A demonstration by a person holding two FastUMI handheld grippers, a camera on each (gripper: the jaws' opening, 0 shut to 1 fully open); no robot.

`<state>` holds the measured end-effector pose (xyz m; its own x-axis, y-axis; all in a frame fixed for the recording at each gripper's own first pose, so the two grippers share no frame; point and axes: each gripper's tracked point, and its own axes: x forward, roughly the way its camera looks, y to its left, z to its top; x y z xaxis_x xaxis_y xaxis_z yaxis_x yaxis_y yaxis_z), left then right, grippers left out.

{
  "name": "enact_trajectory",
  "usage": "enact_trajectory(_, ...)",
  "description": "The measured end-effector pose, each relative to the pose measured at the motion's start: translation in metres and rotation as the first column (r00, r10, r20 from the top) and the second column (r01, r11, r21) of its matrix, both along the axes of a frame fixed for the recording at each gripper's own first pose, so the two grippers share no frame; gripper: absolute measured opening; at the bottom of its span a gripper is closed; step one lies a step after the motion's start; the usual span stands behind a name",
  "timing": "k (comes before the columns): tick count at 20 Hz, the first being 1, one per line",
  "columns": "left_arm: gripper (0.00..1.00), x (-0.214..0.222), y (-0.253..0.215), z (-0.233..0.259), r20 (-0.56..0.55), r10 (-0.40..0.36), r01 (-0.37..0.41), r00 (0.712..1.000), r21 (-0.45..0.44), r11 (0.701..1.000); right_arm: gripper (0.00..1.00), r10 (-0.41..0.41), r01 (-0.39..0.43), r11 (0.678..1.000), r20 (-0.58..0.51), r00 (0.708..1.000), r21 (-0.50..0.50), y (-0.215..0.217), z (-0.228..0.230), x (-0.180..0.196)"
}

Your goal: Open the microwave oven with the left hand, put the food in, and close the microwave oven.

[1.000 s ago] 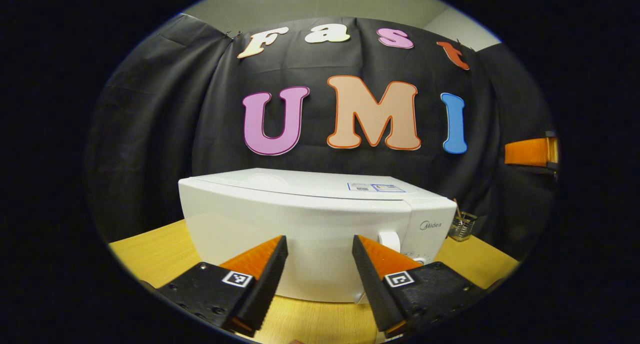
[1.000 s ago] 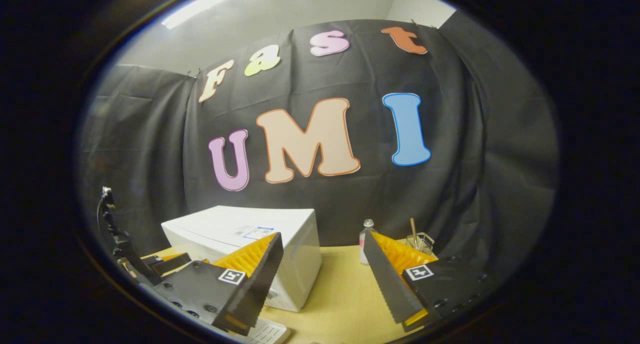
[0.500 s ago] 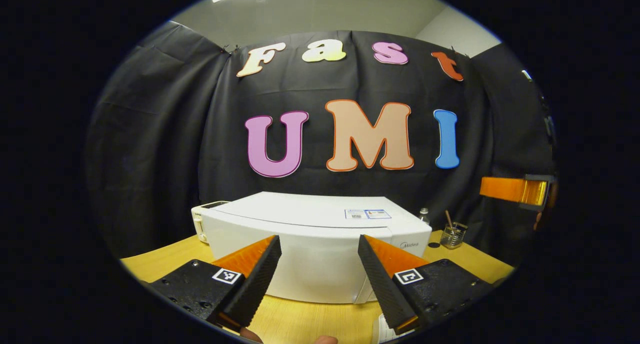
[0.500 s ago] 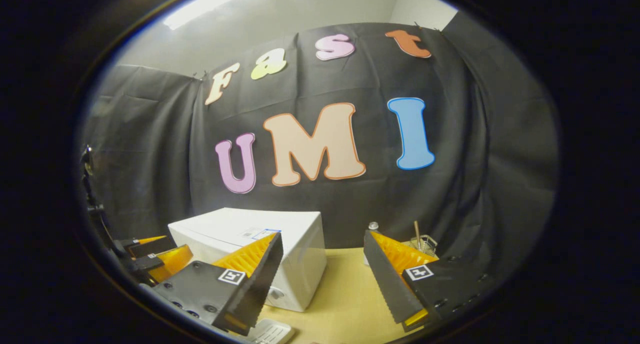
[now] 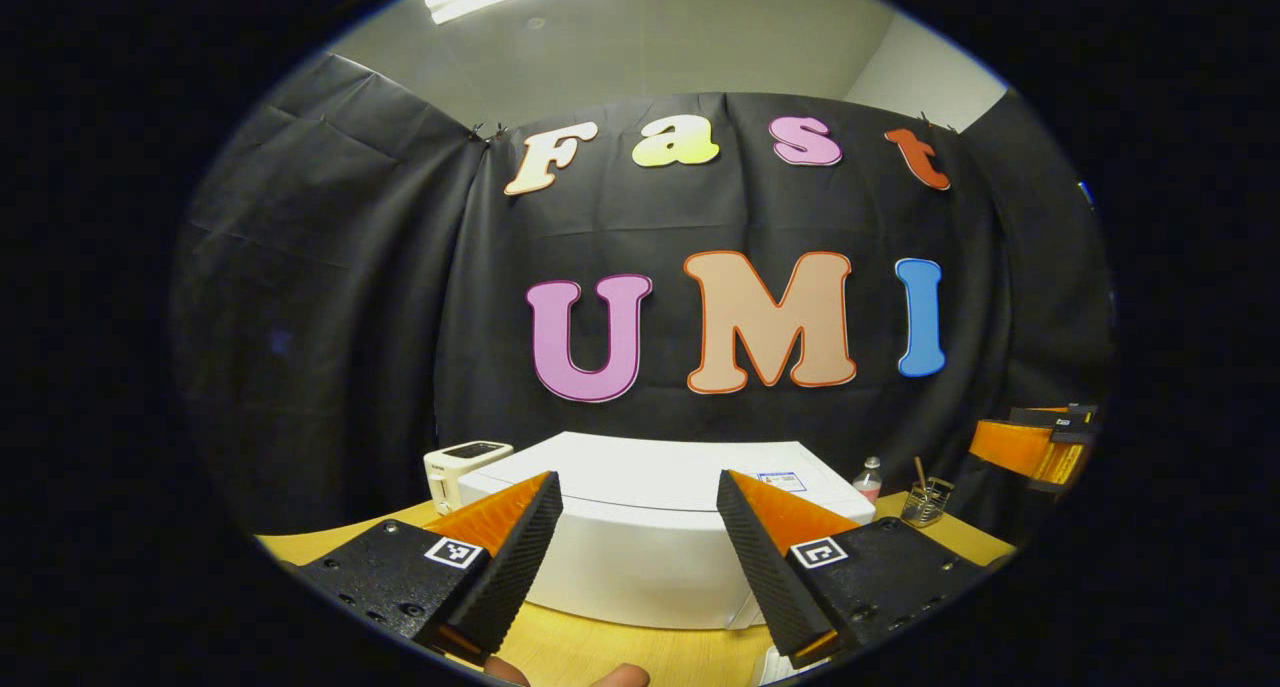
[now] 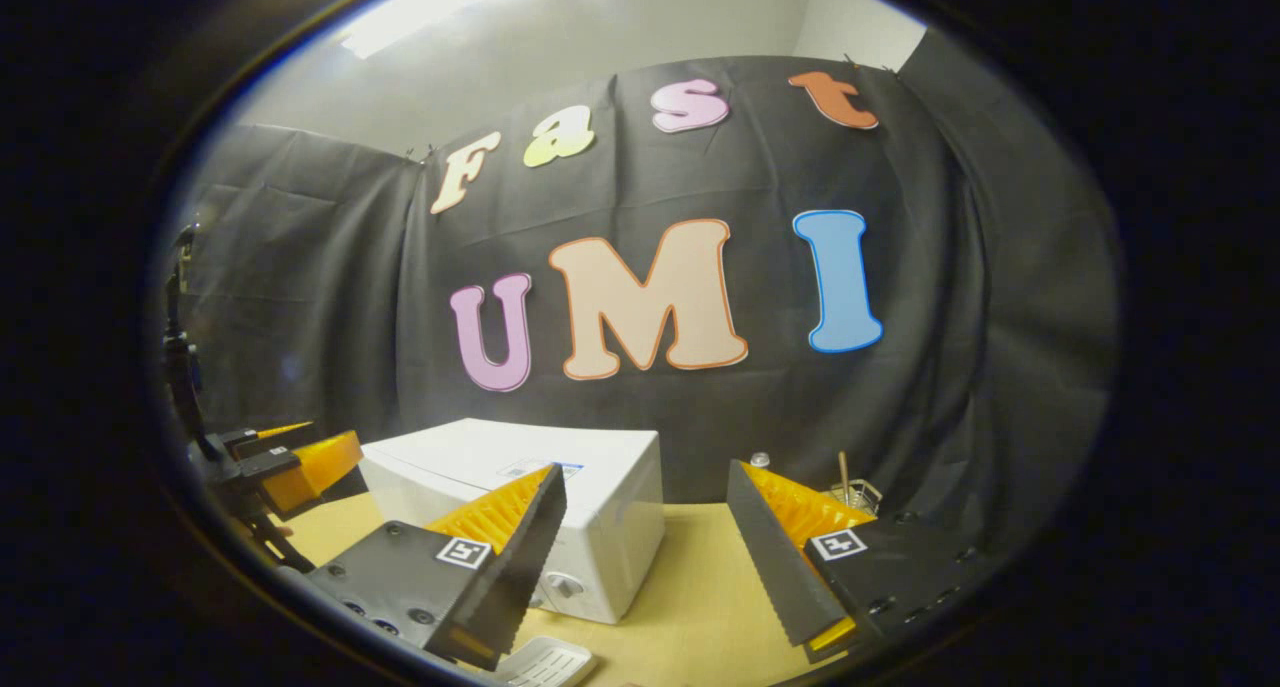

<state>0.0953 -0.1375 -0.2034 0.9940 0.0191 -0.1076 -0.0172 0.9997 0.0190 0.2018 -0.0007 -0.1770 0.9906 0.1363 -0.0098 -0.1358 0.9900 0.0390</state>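
Holding both grippers empty and spread wide, you've got the left gripper (image 5: 637, 557) squared up on the microwave (image 5: 650, 547), which sits mid-table (image 6: 690, 607) toward the back edge. The right gripper (image 6: 645, 557) hangs off its control-panel end. It's a rigid, heavy box, so it probably won't slide. Door looks shut; I can't make out a handle, so feel for the door's edge by the knob (image 6: 563, 586). Farther back, a bottle (image 5: 868, 478) and wire cup (image 5: 926, 502) sit near the right rear corner.

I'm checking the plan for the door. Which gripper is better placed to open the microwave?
Left, probably. The left gripper is open and faces the microwave front square on. The right gripper looks at its control-side corner, toward the table beside it.
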Motion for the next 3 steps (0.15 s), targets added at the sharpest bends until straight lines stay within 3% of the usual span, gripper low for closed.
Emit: enact_trajectory(3, 0.96, -0.0017, 0.0006, 0.0025, 0.007, 0.002, -0.002, 1.0, -0.004, 1.0, 0.92, 0.002, -0.002, 1.0, 0.018, 1.0, 0.005, 0.0005, 0.0053, -0.0026)
